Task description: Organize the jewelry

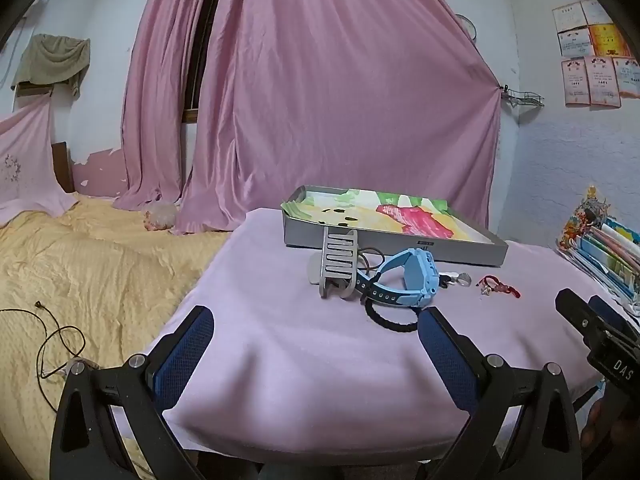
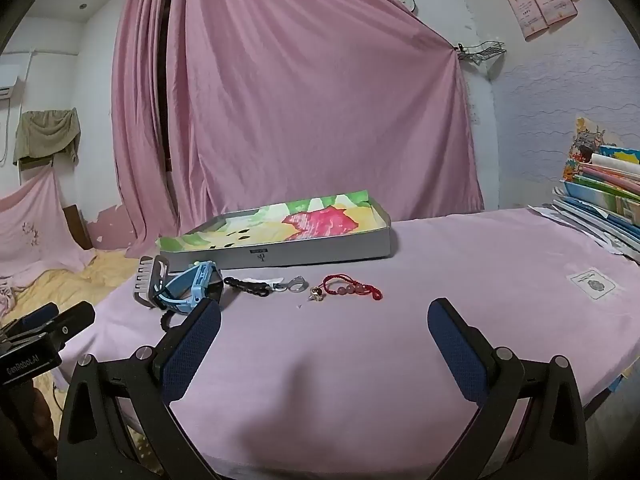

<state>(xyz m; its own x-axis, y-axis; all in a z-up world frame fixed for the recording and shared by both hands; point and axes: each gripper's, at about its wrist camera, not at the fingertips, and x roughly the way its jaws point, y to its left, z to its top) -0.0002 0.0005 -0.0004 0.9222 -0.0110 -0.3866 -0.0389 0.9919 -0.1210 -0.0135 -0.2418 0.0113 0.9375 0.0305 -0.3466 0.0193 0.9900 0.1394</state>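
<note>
A grey shallow box (image 1: 394,246) (image 2: 320,254) lined with colourful paper lies at the back of the pink-covered table. In front of it lie a grey strap (image 1: 338,264) (image 2: 150,280), a light blue watch (image 1: 408,280) (image 2: 194,290), a black braided bracelet (image 1: 390,322) (image 2: 246,285), a small silver ring piece (image 1: 464,279) (image 2: 297,284) and a red beaded bracelet (image 1: 502,287) (image 2: 352,286). My left gripper (image 1: 316,340) is open, short of the watch. My right gripper (image 2: 324,330) is open too, just short of the red bracelet. Neither holds anything.
A stack of books and papers (image 2: 604,204) (image 1: 600,248) sits at the table's right edge. A bed with a yellow cover (image 1: 88,264) and a dark cable (image 1: 60,340) lies to the left. Pink curtains (image 1: 320,100) hang behind.
</note>
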